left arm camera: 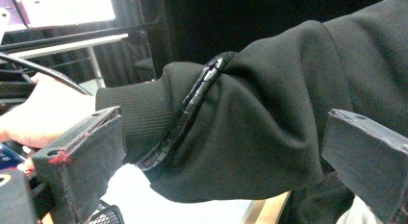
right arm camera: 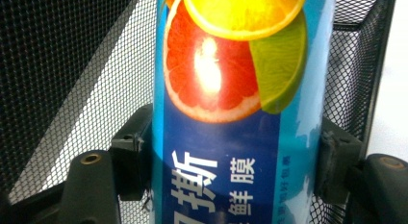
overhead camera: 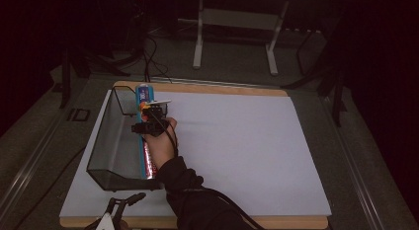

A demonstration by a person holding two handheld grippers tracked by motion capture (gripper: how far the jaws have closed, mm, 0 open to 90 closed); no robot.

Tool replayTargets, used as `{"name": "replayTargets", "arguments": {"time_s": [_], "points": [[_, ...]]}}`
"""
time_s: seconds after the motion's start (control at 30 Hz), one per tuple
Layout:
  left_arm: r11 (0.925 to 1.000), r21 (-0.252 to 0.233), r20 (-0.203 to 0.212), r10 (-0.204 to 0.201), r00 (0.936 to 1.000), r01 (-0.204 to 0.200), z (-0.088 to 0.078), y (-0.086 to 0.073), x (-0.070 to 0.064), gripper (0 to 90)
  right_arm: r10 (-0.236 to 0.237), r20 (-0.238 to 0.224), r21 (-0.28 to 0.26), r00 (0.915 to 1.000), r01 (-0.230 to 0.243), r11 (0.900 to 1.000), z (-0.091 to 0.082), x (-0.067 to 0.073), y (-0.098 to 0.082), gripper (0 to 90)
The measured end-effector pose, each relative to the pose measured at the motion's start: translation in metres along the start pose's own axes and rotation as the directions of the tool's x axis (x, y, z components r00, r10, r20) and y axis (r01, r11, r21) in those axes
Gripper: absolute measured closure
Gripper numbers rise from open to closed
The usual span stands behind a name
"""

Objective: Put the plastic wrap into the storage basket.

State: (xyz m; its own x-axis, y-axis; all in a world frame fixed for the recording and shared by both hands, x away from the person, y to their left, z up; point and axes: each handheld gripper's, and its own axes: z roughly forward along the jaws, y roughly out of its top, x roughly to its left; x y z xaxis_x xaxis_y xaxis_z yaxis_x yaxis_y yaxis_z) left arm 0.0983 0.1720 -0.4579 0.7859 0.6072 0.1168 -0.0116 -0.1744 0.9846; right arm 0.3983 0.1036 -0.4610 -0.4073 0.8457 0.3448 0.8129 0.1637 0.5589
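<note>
Black jaws of the left gripper (overhead camera: 118,203) stand apart with nothing between them at the near left edge of the surface (overhead camera: 237,156); in the left gripper view they frame the dark sleeve (left arm camera: 269,123) of the person's other arm. Farther in, the right gripper (overhead camera: 149,119) is clamped on a long blue box of cling film (right arm camera: 240,113), its pads pressing the two sides of the carton below the printed citrus slices. The box lies along the right wall of a black mesh basket (overhead camera: 111,141) at the left of the white surface, one end toward the near rim and the other toward the far. The step in hand is judged to be setting the box into the basket. The next move calls for lowering it to rest on the mesh floor, then parting the jaws and lifting clear of the wall.
</note>
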Motion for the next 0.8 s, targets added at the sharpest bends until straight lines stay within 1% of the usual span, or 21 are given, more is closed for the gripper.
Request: {"name": "replayTargets", "arguments": {"time_s": [0.13, 0.2, 0.23, 0.27, 0.5, 0.63, 0.7, 0.77, 0.8], "points": [[1.0, 0.0, 0.002, 0.0, 1.0, 0.0, 0.0003, 0.0, -0.0001, 2.5, -0.007, 0.012, 0.003, 0.9999, 0.007, 1.0, 0.0047, 0.0009, -0.0022, 30.6], [1.0, 0.001, 0.004, 0.0, 1.0, 0.0, 0.0003, 0.0001, -0.0002, 2.5, 0.002, 0.017, 0.003, 0.9998, -0.002, 1.0, 0.007, -0.0011, -0.003, 30.5], [1.0, 0.0, 0.004, 0.0, 1.0, 0.0, 0.0004, 0.0001, -0.0002, 2.5, 0.015, 0.012, 0.006, 0.9998, -0.015, 1.0, 0.0081, -0.0032, -0.0031, 30.4], [1.0, 0.0, 0.004, 0.001, 1.0, -0.001, 0.0004, 0.0, -0.0003, 2.5, 0.014, 0.008, 0.004, 0.9999, -0.014, 1.0, 0.0079, -0.0039, -0.0033, 30.3], [1.0, 0.002, 0.005, 0.002, 1.0, -0.002, 0.0006, 0.0002, -0.0002, 2.5, -0.015, 0.007, 0.03, 0.9999, 0.014, 0.999, 0.0078, -0.0036, -0.0004, 29.1], [1.0, 0.005, 0.006, 0.003, 1.0, -0.003, 0.0007, 0.0001, -0.0005, 2.5, -0.076, 0.008, 0.046, 0.9971, 0.076, 0.996, 0.0071, -0.0036, 0.002, 25.9], [1.0, 0.006, 0.008, 0.002, 1.0, -0.002, 0.0008, 0.0002, -0.0004, 2.5, -0.093, -0.016, 0.056, 0.9955, 0.094, 0.994, 0.0059, -0.005, 0.0028, 21.6], [1.0, 0.009, 0.008, -0.001, 1.0, 0.0, 0.0011, 0.0001, -0.0001, 2.5, -0.1, -0.037, 0.04, 0.9943, 0.102, 0.994, 0.0016, -0.0059, 0.0031, 20.4], [0.9999, 0.009, 0.009, -0.004, 0.9999, 0.004, 0.0013, 0.0, -0.0001, 2.5, -0.115, -0.037, 0.033, 0.9927, 0.116, 0.993, -0.0006, -0.0064, 0.0032, 19.3]]}}
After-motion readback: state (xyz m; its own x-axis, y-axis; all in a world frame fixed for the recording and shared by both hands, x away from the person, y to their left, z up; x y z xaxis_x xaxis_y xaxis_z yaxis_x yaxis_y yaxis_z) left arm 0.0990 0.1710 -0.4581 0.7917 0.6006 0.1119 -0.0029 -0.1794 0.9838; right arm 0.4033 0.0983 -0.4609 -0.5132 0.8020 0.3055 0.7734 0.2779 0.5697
